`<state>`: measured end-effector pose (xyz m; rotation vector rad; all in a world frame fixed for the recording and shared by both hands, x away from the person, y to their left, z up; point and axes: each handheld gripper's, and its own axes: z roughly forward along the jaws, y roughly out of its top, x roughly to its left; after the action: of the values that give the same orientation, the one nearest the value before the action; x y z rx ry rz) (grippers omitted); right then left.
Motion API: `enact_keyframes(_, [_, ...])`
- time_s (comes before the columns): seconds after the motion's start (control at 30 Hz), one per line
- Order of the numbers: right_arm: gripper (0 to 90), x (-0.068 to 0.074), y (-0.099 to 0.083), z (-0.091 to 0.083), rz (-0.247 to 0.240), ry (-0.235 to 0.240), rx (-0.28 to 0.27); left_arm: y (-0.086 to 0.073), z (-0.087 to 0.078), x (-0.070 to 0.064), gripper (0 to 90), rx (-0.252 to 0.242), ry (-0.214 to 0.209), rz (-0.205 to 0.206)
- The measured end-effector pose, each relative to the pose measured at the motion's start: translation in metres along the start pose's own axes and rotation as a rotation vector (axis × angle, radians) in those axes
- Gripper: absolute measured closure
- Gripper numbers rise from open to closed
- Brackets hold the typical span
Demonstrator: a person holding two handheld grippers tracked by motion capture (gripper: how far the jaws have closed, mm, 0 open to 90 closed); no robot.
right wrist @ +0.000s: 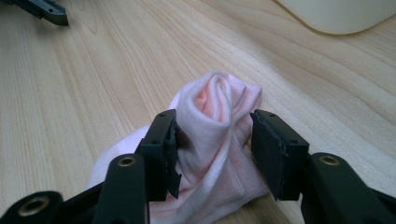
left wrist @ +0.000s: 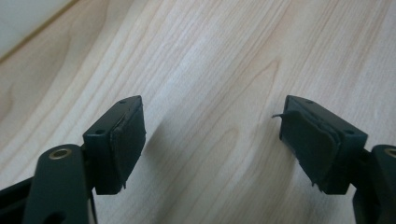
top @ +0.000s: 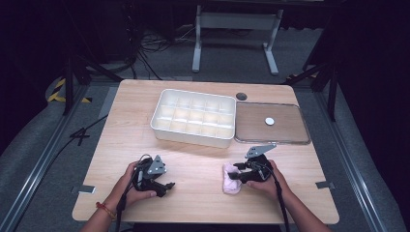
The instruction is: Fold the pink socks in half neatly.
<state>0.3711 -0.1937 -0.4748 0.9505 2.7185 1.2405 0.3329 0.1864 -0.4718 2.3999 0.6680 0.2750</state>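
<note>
**Pink sock straddled by the right gripper on the wooden surface**

High view: A light wooden surface is seen from above. A white compartmented tray is set toward its far side, and a flat clear lid with a small white disc at its middle lies just beside the tray, at its right. Near the front edge, the left gripper is held in the person's left hand, low over bare wood. The right gripper is held in the right hand and is pointed at a rolled pink sock, which lies on the surface in front of the tray, well apart from it.

Left gripper view: The two black jaws are spread wide, and nothing is held between them. Bare wood grain is seen in the gap, and a pale corner of the tray is caught at the upper left.

Right gripper view: The jaws are partly open and are placed on either side of the sock. The left pad is pressed against the fabric, while the right pad is touching it lightly or just beside it. The sock rests on the wood. The tray's rounded wall is seen at the upper right, and the tip of the other gripper at the upper left.
</note>
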Motion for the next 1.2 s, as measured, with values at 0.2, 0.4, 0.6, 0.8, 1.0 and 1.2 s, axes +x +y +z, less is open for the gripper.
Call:
enact_keyframes(0.2, [66.4, -0.002, 0.001, 0.002, 0.01, 0.073, 0.003, -0.008, -0.001, 0.006, 22.7, -0.029, -0.037, -0.019])
enact_keyframes(0.4, [70.9, 0.003, 0.002, 0.001, -0.028, 0.064, 0.0, -0.01, 0.001, 0.005, 19.4, -0.054, -0.028, -0.031])
enact_keyframes(0.6, [72.3, 0.008, 0.002, -0.004, -0.07, 0.041, -0.016, -0.01, 0.003, 0.004, 18.7, -0.064, -0.017, -0.045])
enact_keyframes(0.8, [72.4, 0.013, 0.003, -0.015, -0.125, 0.0, -0.058, -0.011, 0.005, 0.003, 17.7, -0.095, -0.022, -0.046])
enact_keyframes(1.0, [72.4, 0.013, 0.005, -0.025, -0.141, -0.043, -0.099, -0.011, 0.006, 0.004, 16.8, -0.094, -0.022, -0.04])
enact_keyframes(1.2, [72.4, 0.014, 0.006, -0.038, -0.161, -0.094, -0.149, -0.01, 0.006, 0.005, 14.9, -0.087, -0.024, -0.039])
